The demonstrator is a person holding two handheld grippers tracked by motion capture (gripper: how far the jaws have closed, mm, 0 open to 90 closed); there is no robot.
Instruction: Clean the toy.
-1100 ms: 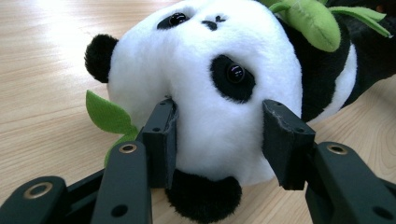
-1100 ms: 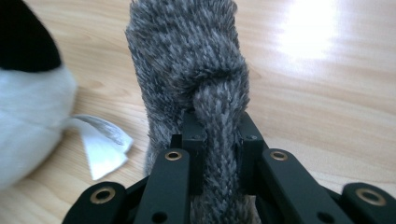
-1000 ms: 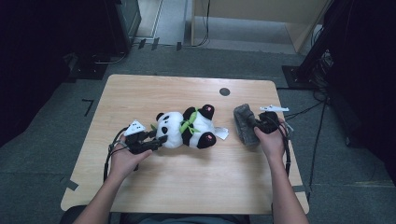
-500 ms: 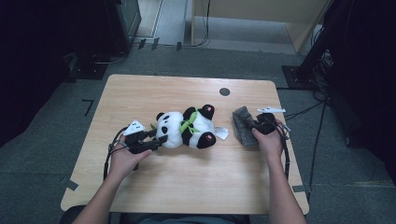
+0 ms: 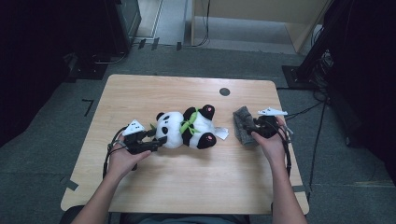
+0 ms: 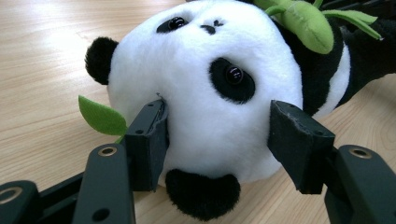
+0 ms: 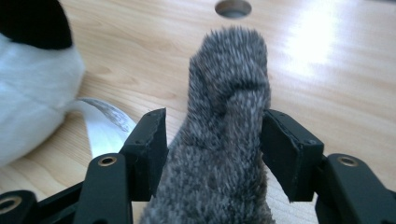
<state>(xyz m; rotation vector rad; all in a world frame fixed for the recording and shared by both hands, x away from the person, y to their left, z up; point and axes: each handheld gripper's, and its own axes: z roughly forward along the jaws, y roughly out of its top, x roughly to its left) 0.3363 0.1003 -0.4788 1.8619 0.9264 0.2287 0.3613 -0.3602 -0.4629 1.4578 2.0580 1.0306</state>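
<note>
Grey furry cloth [image 7: 224, 140] and panda's [image 6: 210, 88] head sit between just-opening, released fingers; white tag [image 7: 105, 126] unreadable.

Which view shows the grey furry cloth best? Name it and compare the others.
The right gripper view: the grey furry cloth stands close up between that gripper's fingers. The high view shows it small, partly hidden by the right gripper.

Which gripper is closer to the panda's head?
Left. The left gripper has its jaws on either side of the plush panda's head; the right gripper is past the panda's feet, at the grey furry cloth.
</note>
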